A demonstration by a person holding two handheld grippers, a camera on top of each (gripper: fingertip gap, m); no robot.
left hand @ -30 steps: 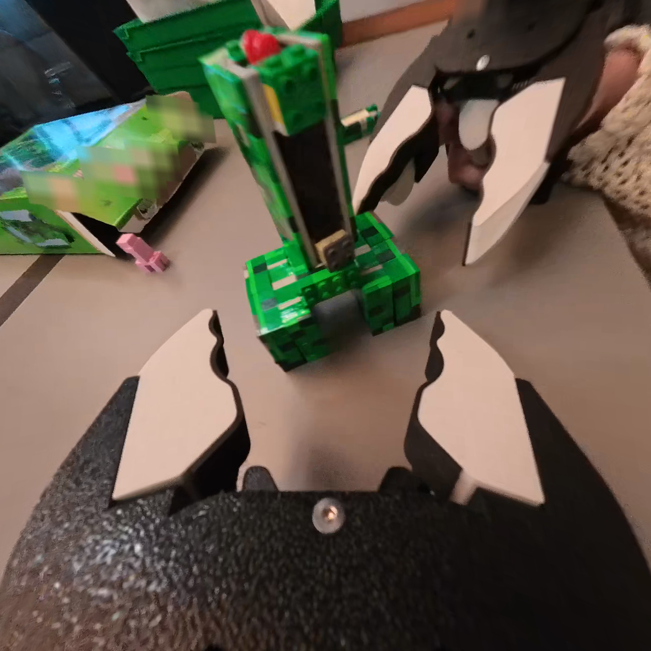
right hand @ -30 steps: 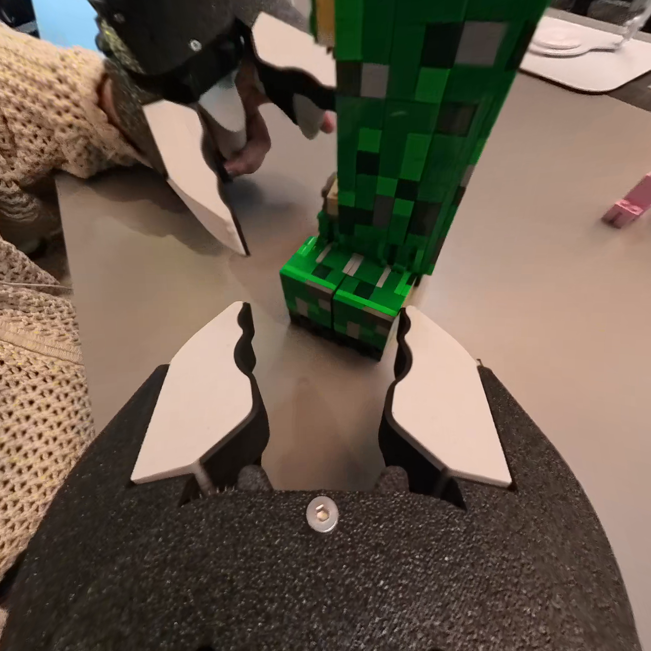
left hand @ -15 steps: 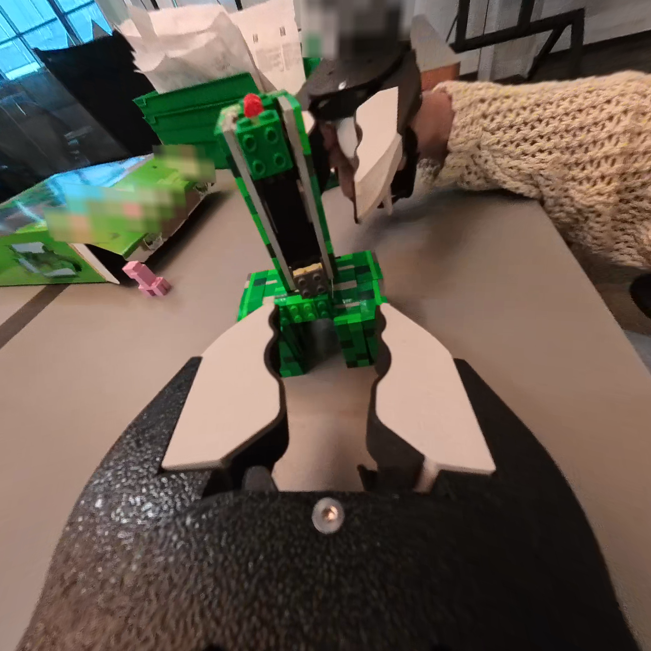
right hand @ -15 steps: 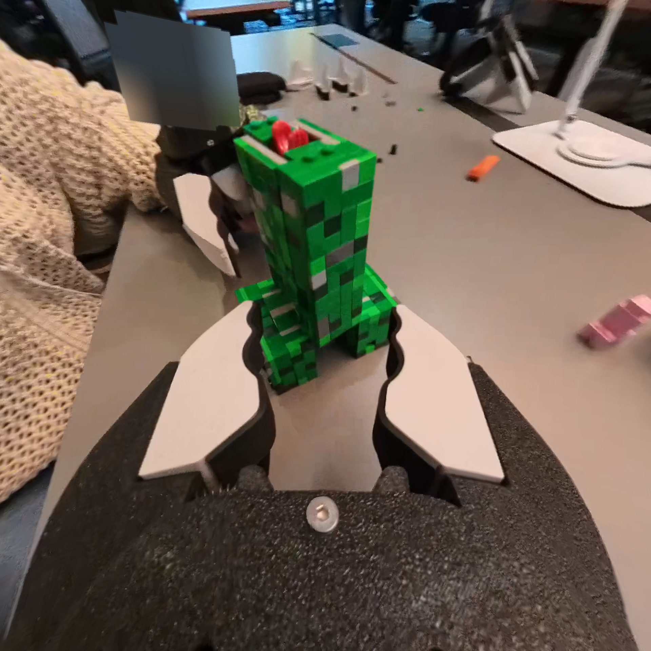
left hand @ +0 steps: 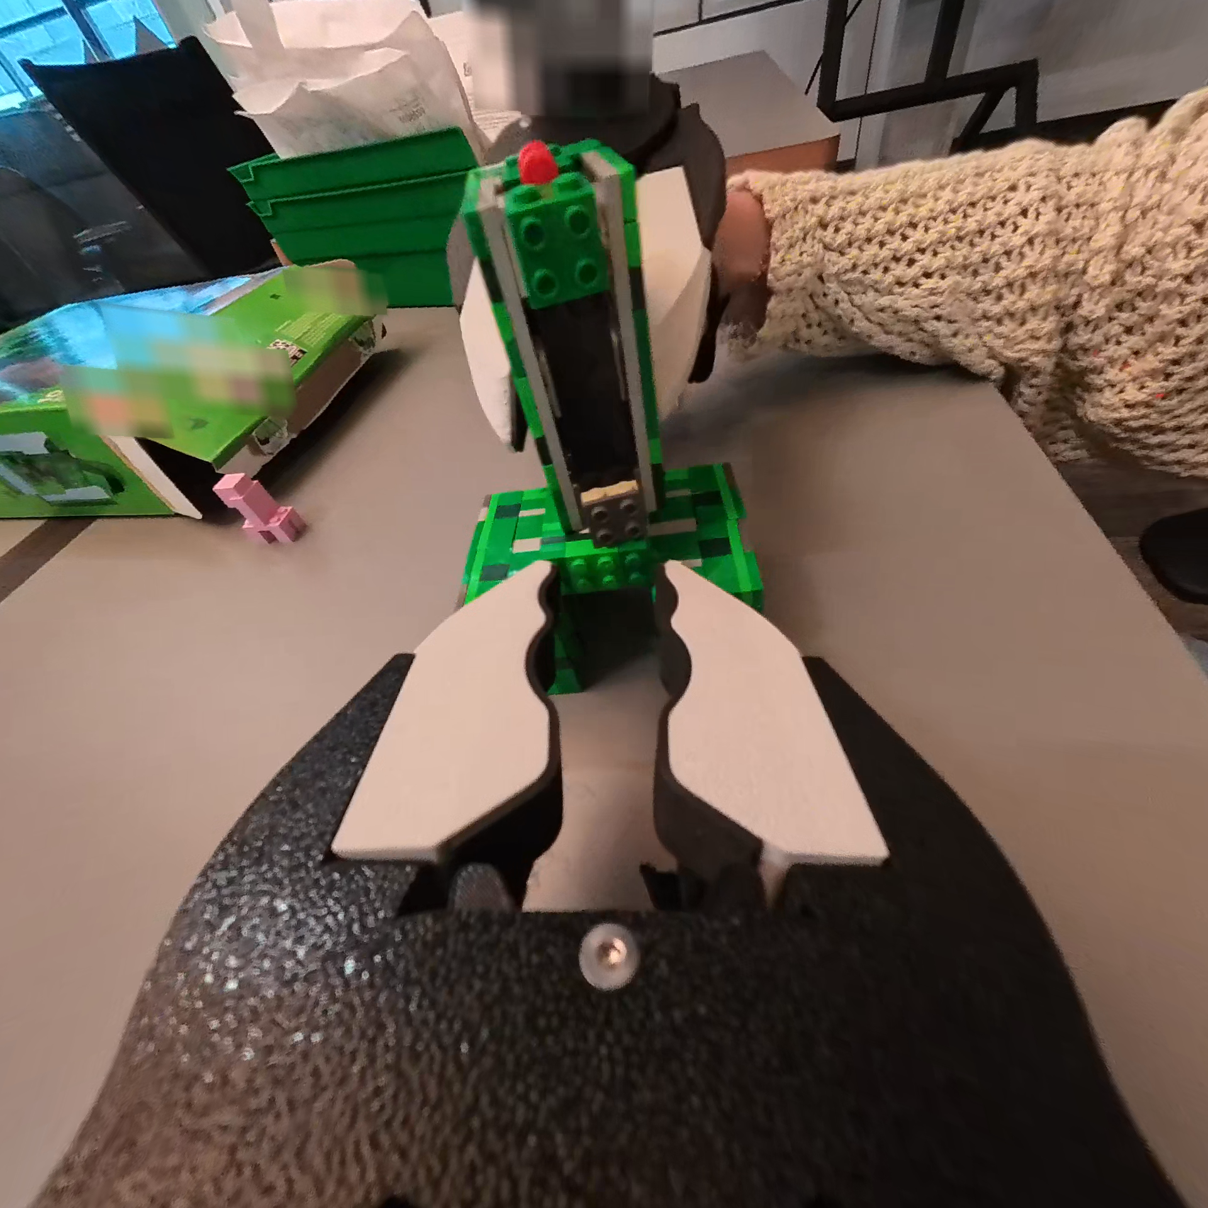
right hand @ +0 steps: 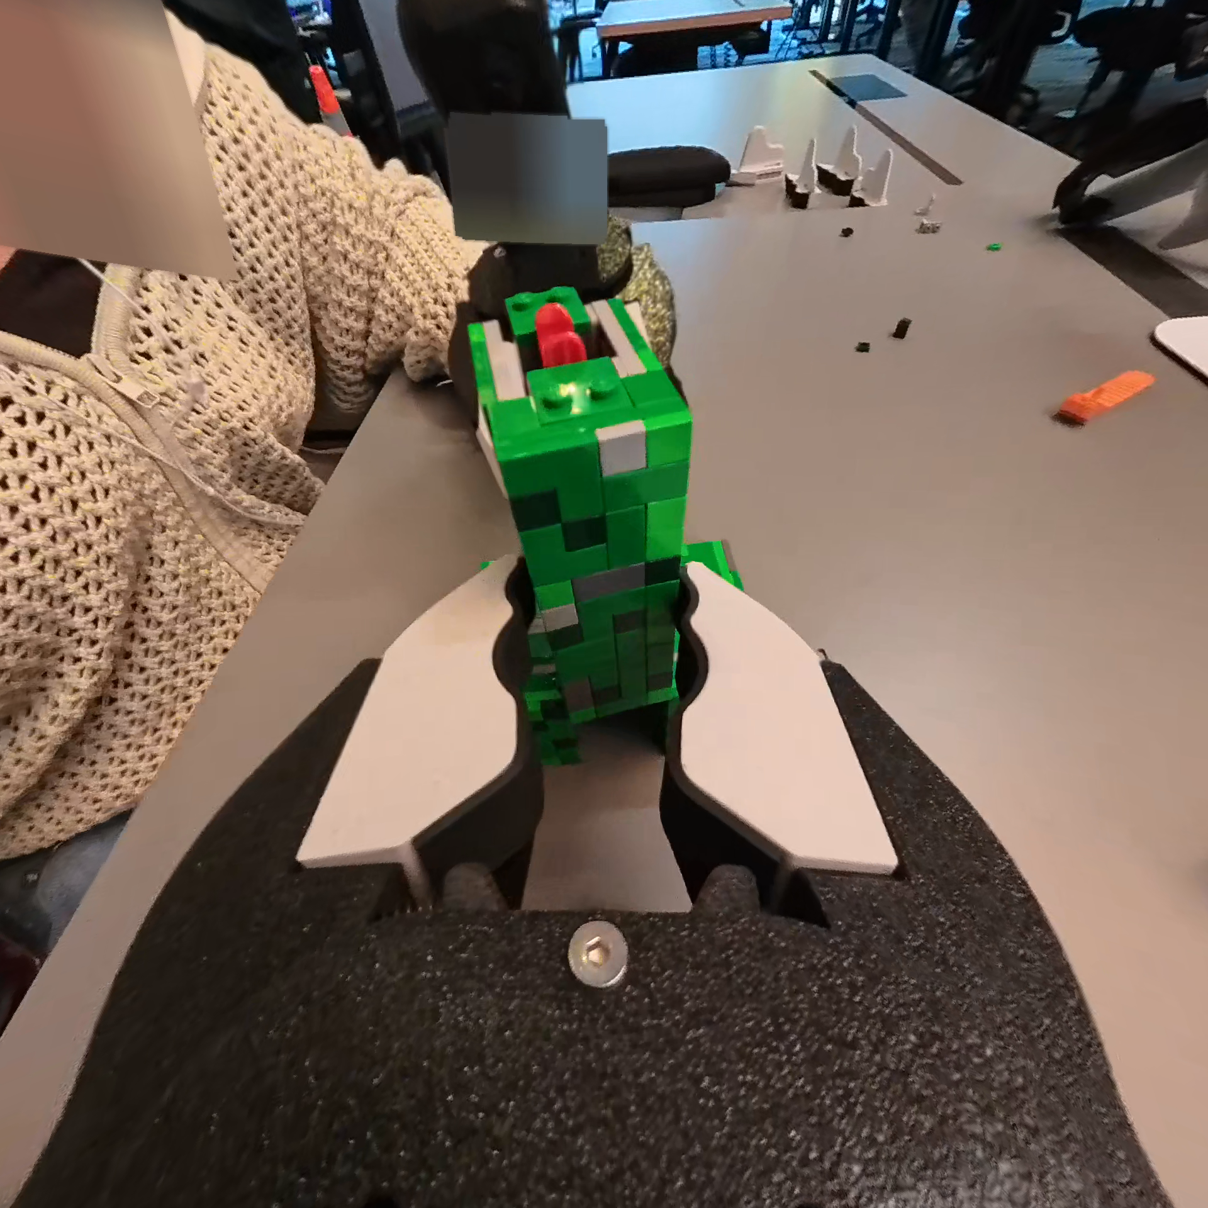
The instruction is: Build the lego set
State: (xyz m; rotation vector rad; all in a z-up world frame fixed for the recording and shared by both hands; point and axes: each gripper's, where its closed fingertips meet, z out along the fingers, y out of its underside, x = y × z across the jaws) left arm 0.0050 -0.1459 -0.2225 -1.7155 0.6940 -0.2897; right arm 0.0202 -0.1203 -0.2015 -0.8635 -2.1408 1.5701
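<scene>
Both tools closed onto one model from opposite sides. Left gripper (left hand: 608, 582), seen at 6 o'clock of its own view, narrowed around the front foot block of the tall green pixel-patterned brick figure (left hand: 575, 366), white fingers (left hand: 487, 680) flanking the foot and apparently touching it; contact judged, not certain. Right gripper (right hand: 598, 582) pinched on the lower trunk of the same figure (right hand: 598, 497), pads pressed against both sides. Likely a two-point brace: one hold low at the base, one higher, keeping the tower upright while turned or pressed together.

Figure standing on the grey tabletop (left hand: 196, 654), near the table edge by the cream knitted sleeve (left hand: 980, 281) at 2 o'clock. Open back channel facing the left camera, grey studded brick (left hand: 614, 516) at its foot, small red piece (left hand: 536, 163) poking from the top.

Elsewhere: small pink brick animal (left hand: 261, 510) at 9 o'clock, green printed set box (left hand: 131, 405) beyond it, stacked green trays (left hand: 353, 202) at 11 o'clock. In the right view, orange brick separator (right hand: 1105, 395) at 2 o'clock, loose dark bits (right hand: 902, 327) scattered nearby.

Head apparently not yet fitted, so build judged well along but unfinished
</scene>
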